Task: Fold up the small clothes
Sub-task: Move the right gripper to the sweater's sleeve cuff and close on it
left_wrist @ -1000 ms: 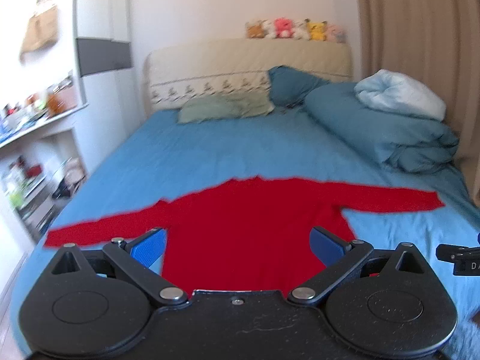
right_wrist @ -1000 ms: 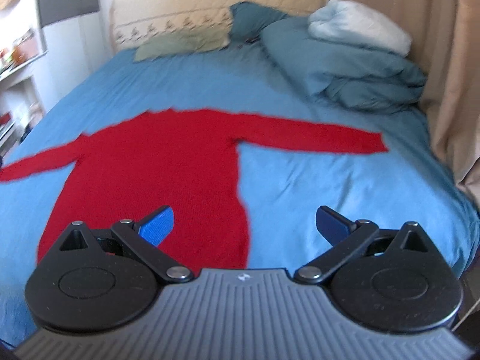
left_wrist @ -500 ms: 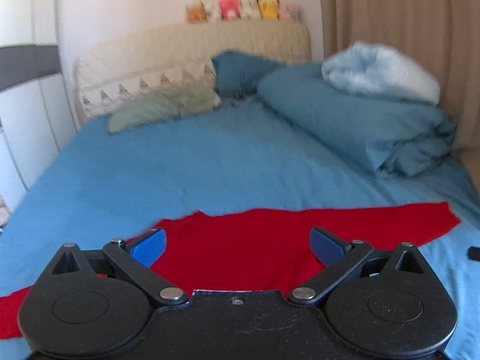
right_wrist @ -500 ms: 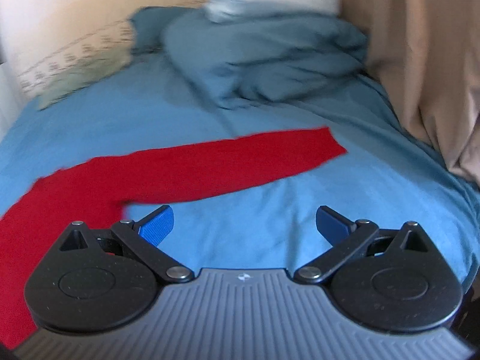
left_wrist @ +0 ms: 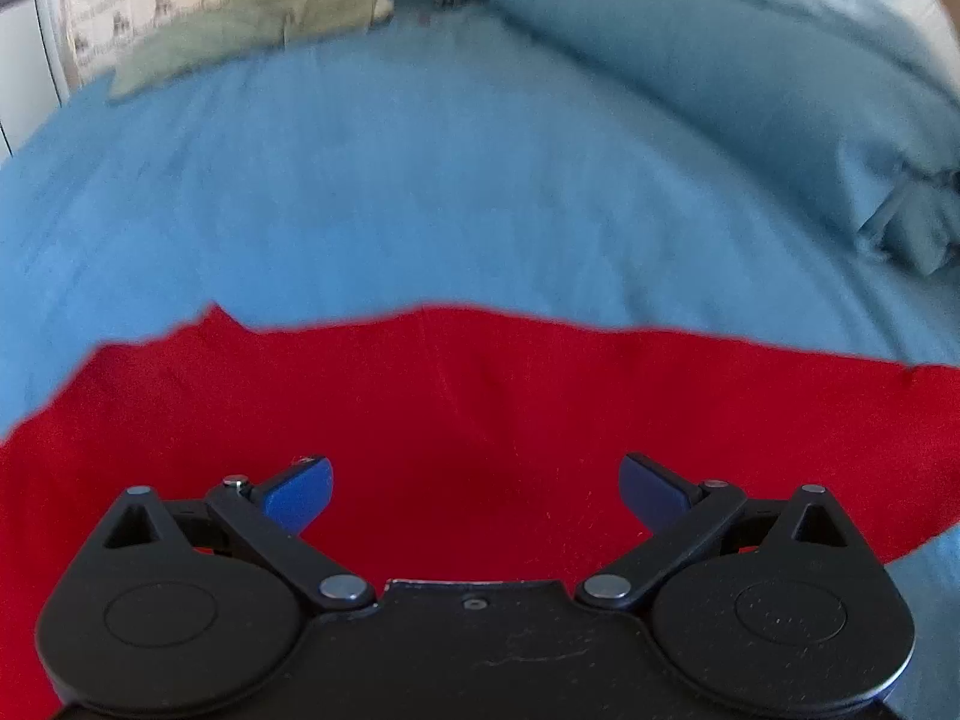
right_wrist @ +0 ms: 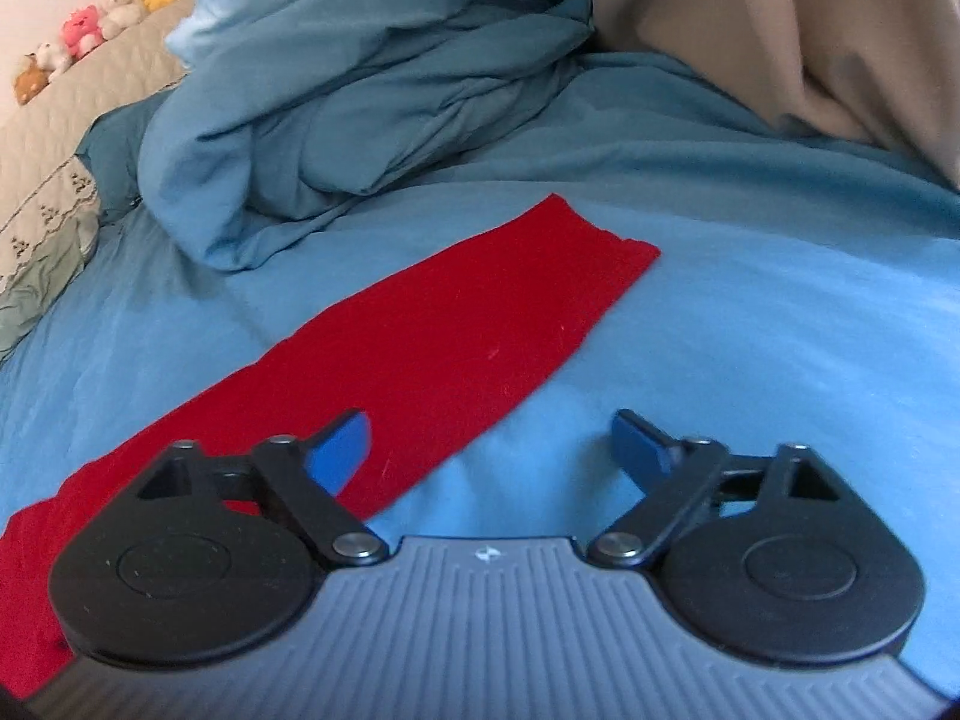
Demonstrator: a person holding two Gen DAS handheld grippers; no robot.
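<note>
A red long-sleeved top (left_wrist: 480, 420) lies flat on the blue bed sheet (left_wrist: 420, 180). In the left wrist view its shoulder and neckline edge fill the lower half, and my left gripper (left_wrist: 474, 495) hovers open just over the cloth, nothing between its blue pads. In the right wrist view one red sleeve (right_wrist: 456, 324) runs diagonally up to its cuff. My right gripper (right_wrist: 489, 447) hangs low over the sleeve's lower edge. Its jaws are wide and closing, with cloth and sheet beneath them but nothing pinched.
A heaped blue duvet (right_wrist: 360, 90) lies just beyond the sleeve's cuff. A beige curtain (right_wrist: 810, 30) hangs at the right. Pillows (left_wrist: 228, 48) and a padded headboard (right_wrist: 90, 96) with several plush toys (right_wrist: 90, 30) stand at the bed's far end.
Both grippers have dropped toward the bed and moved forward. The left now sits over the top's shoulder area. The right has rolled and swung to the sleeve, its jaws slightly narrower.
</note>
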